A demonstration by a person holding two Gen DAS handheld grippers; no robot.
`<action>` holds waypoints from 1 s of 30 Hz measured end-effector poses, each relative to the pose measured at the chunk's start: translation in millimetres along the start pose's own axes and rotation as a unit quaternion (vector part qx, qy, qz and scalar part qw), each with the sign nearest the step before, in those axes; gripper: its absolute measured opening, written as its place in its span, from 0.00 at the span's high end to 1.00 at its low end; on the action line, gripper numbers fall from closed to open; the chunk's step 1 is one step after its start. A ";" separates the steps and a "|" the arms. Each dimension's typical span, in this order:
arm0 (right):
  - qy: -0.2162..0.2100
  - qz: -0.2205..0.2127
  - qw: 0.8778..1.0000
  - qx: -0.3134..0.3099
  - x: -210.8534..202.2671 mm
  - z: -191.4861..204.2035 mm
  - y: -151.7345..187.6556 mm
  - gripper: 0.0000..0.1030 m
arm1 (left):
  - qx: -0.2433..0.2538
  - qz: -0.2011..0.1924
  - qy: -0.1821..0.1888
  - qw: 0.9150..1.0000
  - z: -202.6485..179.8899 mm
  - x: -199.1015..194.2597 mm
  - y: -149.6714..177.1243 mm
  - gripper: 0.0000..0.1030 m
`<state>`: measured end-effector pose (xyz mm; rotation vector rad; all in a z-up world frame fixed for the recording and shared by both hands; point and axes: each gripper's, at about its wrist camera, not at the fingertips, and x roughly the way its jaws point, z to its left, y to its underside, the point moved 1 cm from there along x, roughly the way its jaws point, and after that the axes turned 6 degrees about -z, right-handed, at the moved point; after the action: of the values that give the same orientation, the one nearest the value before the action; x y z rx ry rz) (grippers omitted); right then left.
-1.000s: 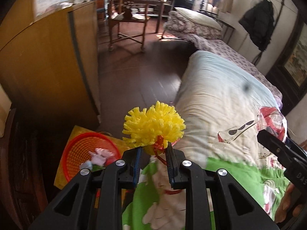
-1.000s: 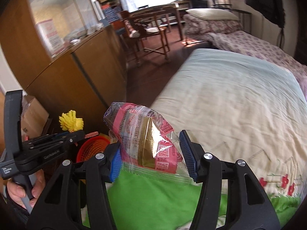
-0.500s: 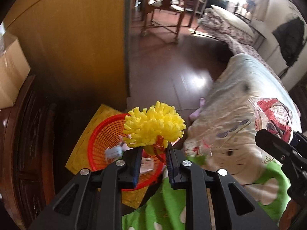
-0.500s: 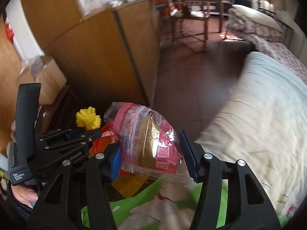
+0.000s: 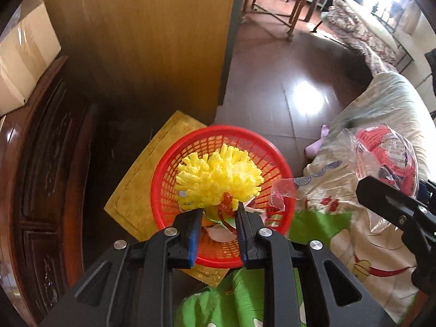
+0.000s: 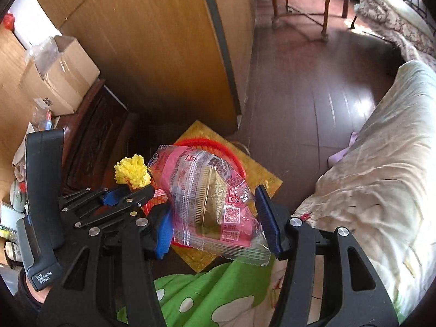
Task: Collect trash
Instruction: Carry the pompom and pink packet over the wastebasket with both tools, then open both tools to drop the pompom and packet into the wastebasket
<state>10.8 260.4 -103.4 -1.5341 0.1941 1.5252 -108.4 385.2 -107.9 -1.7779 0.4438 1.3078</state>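
One basket (image 5: 169, 179), two held scraps

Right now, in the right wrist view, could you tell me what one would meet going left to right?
Cardboard box, left gripper holding the yellow pom-pom, pink snack wrapper in the right gripper, then the bed quilt.

Left gripper (image 5: 218, 219) clamps yellow pom-pom (image 5: 219, 181) by its red stem. Pom-pom hangs over red basket (image 5: 174, 169). Basket sits on yellow mat (image 5: 136, 188).
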 end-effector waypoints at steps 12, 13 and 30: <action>-0.003 0.051 0.999 -0.012 45.0 9.5 6.4 0.46 | -0.012 0.034 -0.023 0.999 4.7 31.4 10.4 0.77; -0.003 0.055 0.998 -0.013 47.4 10.3 8.1 0.46 | -0.012 0.036 -0.024 0.999 4.9 33.0 11.7 0.77; 0.001 0.065 0.997 -0.030 63.1 16.5 13.2 0.40 | -0.016 0.053 -0.040 0.998 3.8 42.2 18.3 0.65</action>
<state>3.8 294.6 -160.0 -1.5981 0.2557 1.6444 -107.2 386.2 -154.0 -1.7421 0.4802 1.4606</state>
